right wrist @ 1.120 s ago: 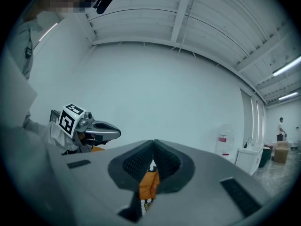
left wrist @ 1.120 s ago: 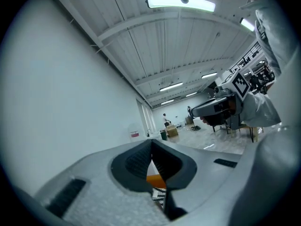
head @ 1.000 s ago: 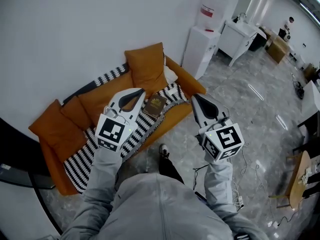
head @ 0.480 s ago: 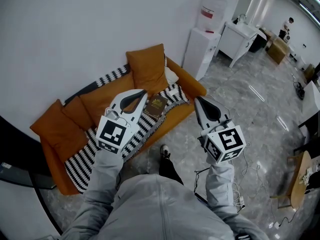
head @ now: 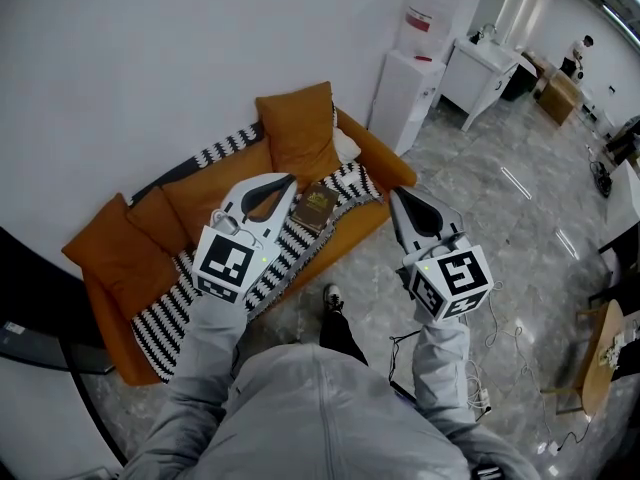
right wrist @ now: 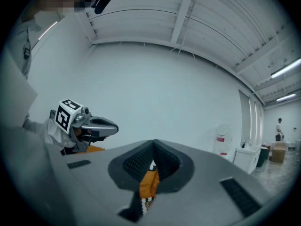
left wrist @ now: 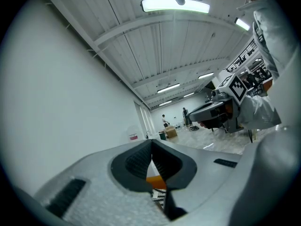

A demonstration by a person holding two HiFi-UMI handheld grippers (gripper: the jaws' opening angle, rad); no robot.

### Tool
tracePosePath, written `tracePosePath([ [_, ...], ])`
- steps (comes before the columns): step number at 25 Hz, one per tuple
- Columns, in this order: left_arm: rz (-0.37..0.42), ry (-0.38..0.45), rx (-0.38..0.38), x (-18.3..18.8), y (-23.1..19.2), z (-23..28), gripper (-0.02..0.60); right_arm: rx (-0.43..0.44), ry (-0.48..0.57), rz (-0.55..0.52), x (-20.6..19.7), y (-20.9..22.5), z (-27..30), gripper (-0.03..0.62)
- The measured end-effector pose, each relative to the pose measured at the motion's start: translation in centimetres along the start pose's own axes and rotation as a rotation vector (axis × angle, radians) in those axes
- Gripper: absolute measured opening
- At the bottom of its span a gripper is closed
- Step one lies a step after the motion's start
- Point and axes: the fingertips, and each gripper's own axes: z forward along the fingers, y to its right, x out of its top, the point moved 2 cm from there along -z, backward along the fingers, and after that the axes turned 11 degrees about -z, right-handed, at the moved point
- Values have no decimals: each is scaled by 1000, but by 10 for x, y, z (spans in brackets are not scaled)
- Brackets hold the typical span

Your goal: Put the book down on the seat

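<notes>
The book [head: 315, 206] lies flat on the striped blanket [head: 262, 273] that covers the seat of the orange sofa [head: 384, 173]. It sits toward the right end of the seat, just beside the upright orange cushion [head: 297, 134] at the backrest. A strip of blanket shows between it and the front edge of the seat, and the sofa's right arm lies further right.

The left gripper [head: 286, 180] is held level above the seat, its tip just left of the book in the head view and not touching it. Its jaws are closed with nothing between them. The right gripper [head: 393, 194] is held level to the right, over the front right corner of the sofa and the floor [head: 500, 228]. Its jaws are also closed and empty. The two grippers are well apart, with the book showing between their tips.

The left half of the seat is open blanket, bounded at the far left by two more orange cushions [head: 112, 256]. Near the sofa, grey floor lies open around the person's shoe [head: 331, 297]. To the right of the sofa stands a white water dispenser [head: 405, 84], with a white table [head: 478, 66] beyond it. Cables [head: 500, 340] trail on the floor near the right.
</notes>
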Motion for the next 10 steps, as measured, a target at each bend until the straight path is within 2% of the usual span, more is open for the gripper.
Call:
tracePosePath([
  [10, 3, -2, 0, -1, -4, -3, 25, -3, -9, -1, 0, -5, 4, 28],
])
